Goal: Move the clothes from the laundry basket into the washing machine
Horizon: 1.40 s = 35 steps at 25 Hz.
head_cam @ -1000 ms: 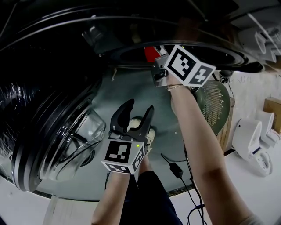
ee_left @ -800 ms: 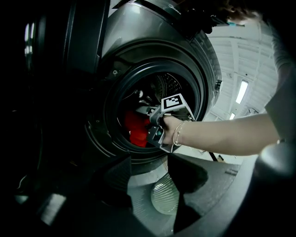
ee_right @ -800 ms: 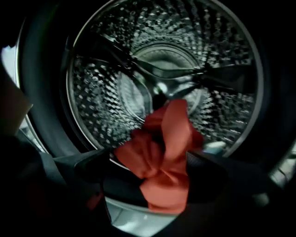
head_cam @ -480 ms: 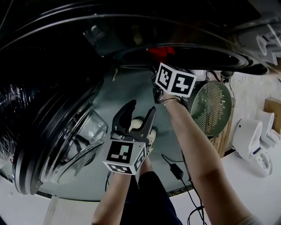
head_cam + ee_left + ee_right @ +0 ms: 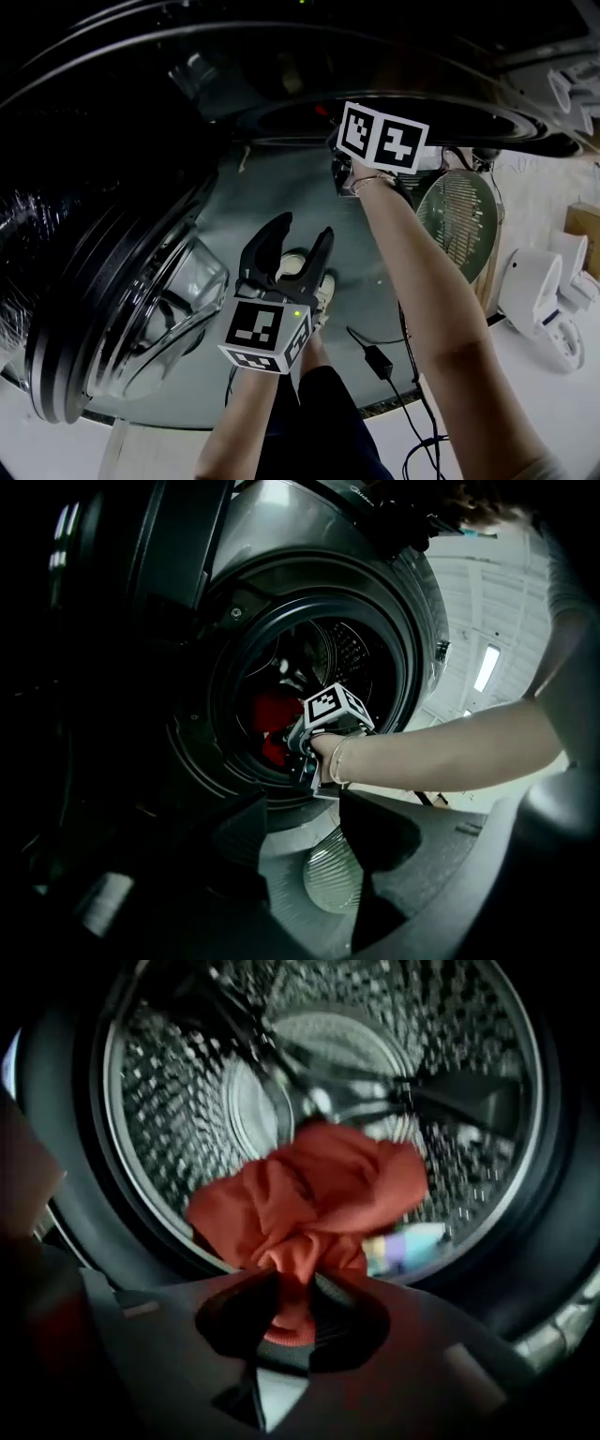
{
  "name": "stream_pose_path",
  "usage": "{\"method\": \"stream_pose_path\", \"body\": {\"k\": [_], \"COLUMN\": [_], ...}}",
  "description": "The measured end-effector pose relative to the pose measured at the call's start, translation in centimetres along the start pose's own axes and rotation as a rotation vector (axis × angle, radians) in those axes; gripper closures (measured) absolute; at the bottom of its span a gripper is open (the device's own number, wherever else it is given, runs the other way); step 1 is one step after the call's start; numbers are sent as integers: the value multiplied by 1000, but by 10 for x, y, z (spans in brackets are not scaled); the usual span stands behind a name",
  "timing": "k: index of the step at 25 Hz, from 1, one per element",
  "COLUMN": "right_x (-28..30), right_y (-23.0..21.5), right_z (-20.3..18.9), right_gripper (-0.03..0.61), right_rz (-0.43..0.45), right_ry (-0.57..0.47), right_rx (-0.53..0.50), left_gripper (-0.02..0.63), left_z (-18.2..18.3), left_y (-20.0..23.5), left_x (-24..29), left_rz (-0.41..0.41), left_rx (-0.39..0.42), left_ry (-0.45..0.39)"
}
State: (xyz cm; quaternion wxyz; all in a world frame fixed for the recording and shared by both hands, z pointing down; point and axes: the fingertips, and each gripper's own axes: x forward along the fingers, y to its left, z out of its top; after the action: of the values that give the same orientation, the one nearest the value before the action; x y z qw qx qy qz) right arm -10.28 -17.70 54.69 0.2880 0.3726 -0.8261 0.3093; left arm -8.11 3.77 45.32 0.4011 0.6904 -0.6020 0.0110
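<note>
A crumpled red garment [image 5: 309, 1199] hangs in the mouth of the washing machine's steel drum [image 5: 328, 1044]. My right gripper [image 5: 286, 1288] is shut on its lower fold. In the left gripper view the right gripper [image 5: 314, 738] reaches into the round opening [image 5: 234, 639], with the red garment [image 5: 272, 719] just inside. From the head view only the right gripper's marker cube [image 5: 380, 139] shows at the opening's rim. My left gripper [image 5: 300, 239] hangs lower, open and holding nothing, its left gripper jaws [image 5: 305, 832] pointing toward the machine. No laundry basket is in view.
The machine's glass door [image 5: 141, 300] stands swung open at the left. A pale, multicoloured item [image 5: 408, 1246] lies in the drum behind the garment. A round mesh grille [image 5: 459, 220], white appliances [image 5: 539, 300], a cable with adapter [image 5: 375, 361] and a shoe [image 5: 300, 272] sit on the floor.
My right gripper has carried the red garment deeper into the opening, so less red shows from the head view. The left gripper has hardly moved.
</note>
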Motion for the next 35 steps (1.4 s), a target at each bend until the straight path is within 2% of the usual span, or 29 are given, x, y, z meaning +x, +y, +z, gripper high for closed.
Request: {"method": "stream_pose_path", "body": {"k": [5,8,9,10,11,12,15,19,24,29,35], "right_x": [-17,-20,-17,-11,-6,-2,-2,-12,-42,-96,-176], "right_y": [12,14,13,13,13,14,14,9,18,26,36], "right_z": [60,82,83,82,77,71,54,40,43,42,38], "right_gripper": [472,463,425,331,203,141,96,7,2,5,35], "right_rz": [49,67,74,83,93,100,84,62,110,170,216], "right_ry": [-255,-323,-317,-299,-271,-238,-171,-148,-159,-170,-125], "right_rx": [30,59,74,89,96,92,54,55,-9,-21,-49], "left_gripper": [370,370,370,370,370,370,370,370,370,370,370], "left_z": [3,4,4,3,3,3,2,5,14,25,62], "left_y": [-4,-7,-7,-7,-7,-8,-11,-17,-33,-61,-97], "left_x": [1,2,2,2,2,2,2,2,-3,-20,-47], "left_rz": [-9,-14,-15,-14,-14,-13,-18,-21,-44,-72,-96], "left_rx": [3,8,9,10,11,11,17,33,47,82,136], "left_ry": [-7,-9,-9,-9,-8,-7,-1,5,7,21,18]}}
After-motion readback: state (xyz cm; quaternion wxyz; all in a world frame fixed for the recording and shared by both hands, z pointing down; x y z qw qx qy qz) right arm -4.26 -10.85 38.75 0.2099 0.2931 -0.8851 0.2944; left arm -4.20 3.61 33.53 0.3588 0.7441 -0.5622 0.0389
